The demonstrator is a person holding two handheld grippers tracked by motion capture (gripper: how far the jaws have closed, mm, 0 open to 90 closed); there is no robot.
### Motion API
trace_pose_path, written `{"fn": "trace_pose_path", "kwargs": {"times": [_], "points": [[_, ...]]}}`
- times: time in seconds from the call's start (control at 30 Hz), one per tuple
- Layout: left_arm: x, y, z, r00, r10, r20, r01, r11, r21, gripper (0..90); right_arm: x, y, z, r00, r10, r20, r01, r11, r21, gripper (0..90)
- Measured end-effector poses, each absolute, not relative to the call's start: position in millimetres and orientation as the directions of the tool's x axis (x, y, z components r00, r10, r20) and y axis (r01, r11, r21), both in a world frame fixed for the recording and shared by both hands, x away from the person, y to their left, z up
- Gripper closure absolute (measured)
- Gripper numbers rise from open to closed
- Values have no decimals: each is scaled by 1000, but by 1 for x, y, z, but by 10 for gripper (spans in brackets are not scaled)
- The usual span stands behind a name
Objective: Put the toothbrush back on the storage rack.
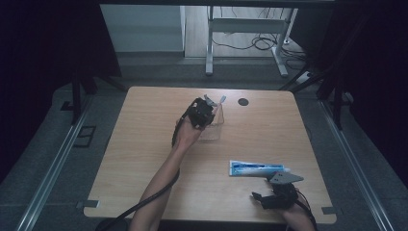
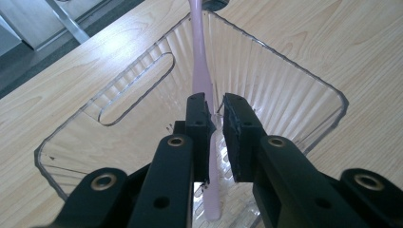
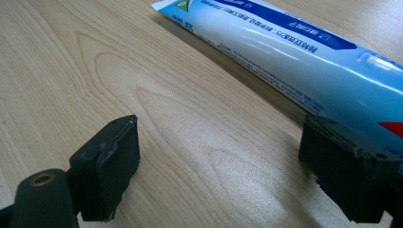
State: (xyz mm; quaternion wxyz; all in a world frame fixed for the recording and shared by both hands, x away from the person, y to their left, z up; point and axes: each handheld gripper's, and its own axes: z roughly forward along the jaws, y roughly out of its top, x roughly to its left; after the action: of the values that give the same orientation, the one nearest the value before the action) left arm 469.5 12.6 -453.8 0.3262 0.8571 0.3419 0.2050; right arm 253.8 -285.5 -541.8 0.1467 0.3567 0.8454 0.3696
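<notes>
A clear ribbed plastic container (image 1: 213,129) stands on the wooden table (image 1: 144,144), back of centre. My left gripper (image 1: 206,109) hangs over it, pointing down inside. Its jaws are shut on the handle of a pink toothbrush (image 2: 201,71), which stands in the container (image 2: 294,95) and sticks out past the rim (image 1: 222,99). The left gripper (image 2: 216,107) holds it about mid-handle. A blue and white toothpaste tube (image 1: 257,168) lies flat at the front right. My right gripper (image 1: 265,192) sits just in front of it, open and empty (image 3: 218,142). The tube (image 3: 294,52) lies just beyond its right jaw.
A round black grommet (image 1: 243,101) is set in the table near the far edge. A white desk frame (image 1: 245,29) and cables lie on the floor beyond. Dark curtains flank both sides, and floor rails (image 1: 53,163) run along the table.
</notes>
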Motion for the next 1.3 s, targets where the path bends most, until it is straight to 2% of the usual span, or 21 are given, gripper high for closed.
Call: {"fn": "trace_pose_path", "kwargs": {"times": [0.23,0.47,0.77,1.03,1.3], "points": [[469,15,-452,679,725,116,455,-540,708,768,254,-286,-542,-703,711,17,494,472,730,134],[468,18,-446,687,722,78,466,-520,715,612,254,-286,-542,-704,710,15,495,475,728,134],[462,23,-439,691,721,53,467,-501,728,478,254,-285,-542,-702,712,14,494,474,729,134],[454,25,-426,703,711,33,452,-482,751,422,254,-285,-542,-703,711,13,494,475,729,134],[446,21,-423,719,693,48,430,-499,752,410,254,-285,-542,-703,712,13,494,475,728,134]]}}
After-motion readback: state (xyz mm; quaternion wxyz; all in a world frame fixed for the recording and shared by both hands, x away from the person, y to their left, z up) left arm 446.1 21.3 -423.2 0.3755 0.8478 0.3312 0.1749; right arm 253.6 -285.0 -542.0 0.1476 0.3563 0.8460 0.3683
